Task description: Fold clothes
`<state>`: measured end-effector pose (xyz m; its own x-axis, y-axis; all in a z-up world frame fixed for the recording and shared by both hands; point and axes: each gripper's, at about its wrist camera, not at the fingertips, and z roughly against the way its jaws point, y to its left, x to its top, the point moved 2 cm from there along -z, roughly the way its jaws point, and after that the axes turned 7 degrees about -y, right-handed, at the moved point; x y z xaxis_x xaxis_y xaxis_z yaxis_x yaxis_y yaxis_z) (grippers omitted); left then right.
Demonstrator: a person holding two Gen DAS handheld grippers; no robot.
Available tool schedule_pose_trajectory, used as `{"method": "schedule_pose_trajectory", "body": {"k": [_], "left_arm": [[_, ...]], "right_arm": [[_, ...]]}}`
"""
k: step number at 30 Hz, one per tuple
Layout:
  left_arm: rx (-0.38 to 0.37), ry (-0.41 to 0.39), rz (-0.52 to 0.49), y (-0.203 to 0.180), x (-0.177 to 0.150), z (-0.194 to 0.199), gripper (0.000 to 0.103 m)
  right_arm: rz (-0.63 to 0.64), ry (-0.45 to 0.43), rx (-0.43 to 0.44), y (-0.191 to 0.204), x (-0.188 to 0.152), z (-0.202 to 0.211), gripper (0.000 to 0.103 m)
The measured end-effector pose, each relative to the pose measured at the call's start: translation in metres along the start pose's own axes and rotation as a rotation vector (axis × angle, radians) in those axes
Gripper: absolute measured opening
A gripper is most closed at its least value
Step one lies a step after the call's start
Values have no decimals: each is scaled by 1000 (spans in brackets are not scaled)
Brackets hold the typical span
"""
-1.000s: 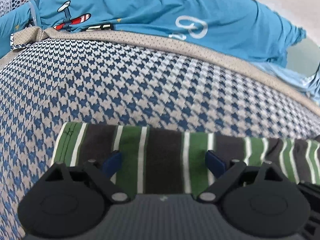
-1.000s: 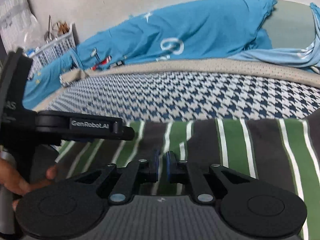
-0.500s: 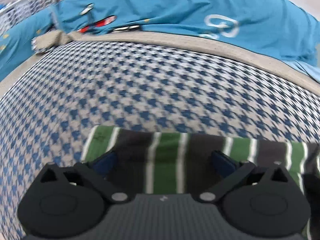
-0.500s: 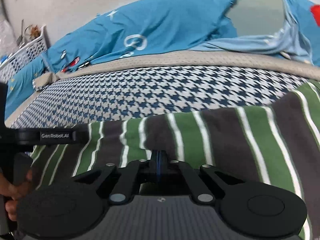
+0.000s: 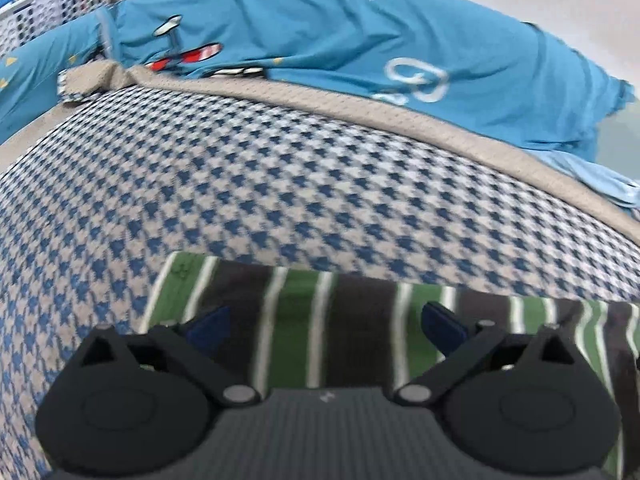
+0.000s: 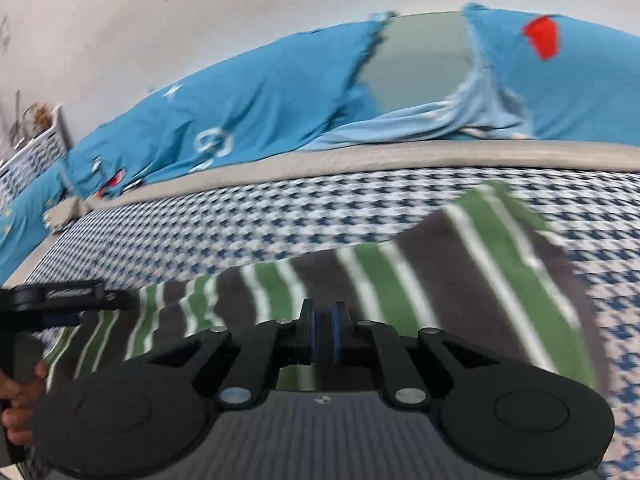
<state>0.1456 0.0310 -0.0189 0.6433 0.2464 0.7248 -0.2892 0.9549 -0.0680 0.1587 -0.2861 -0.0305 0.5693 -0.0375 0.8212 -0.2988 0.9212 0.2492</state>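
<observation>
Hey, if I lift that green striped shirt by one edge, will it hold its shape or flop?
Probably flop: the striped shirt drapes softly on the checked bed cover. It looks thin and light. Likely grippy, not slippery, since the weave looks matte.

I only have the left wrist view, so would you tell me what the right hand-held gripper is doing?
Observer: The right hand-held gripper sits over the striped garment; its jaws are opening, a narrow slit apart; whether cloth is between them I cannot tell.
Operator: How does the garment's right end lie?
Observer: It slants away toward the far side of the houndstooth cover.
Operator: Anything else beyond my frame?
Observer: A red patch on the blue bedding, far right.
</observation>
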Motion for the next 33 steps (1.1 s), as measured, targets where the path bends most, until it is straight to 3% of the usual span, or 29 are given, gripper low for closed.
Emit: {"method": "schedule_pose_trajectory", "body": {"k": [8,11,28,33], "left_arm": [[-130,-7,-80,-39,-11,7,102],[-148,6,-93,-48,-16,3,102],[-54,19,-127,-58,-18,-24,103],[-45,16,-152,-60,-17,-20,103]], "right_arm": [[-60,-32,-108,-45,8,4,9],[-77,-29,-149,-58,9,0,9],[-134,-25,-214,-79,6,-17,0],[-128,-24,-213,-72,5,-14,10]]}}
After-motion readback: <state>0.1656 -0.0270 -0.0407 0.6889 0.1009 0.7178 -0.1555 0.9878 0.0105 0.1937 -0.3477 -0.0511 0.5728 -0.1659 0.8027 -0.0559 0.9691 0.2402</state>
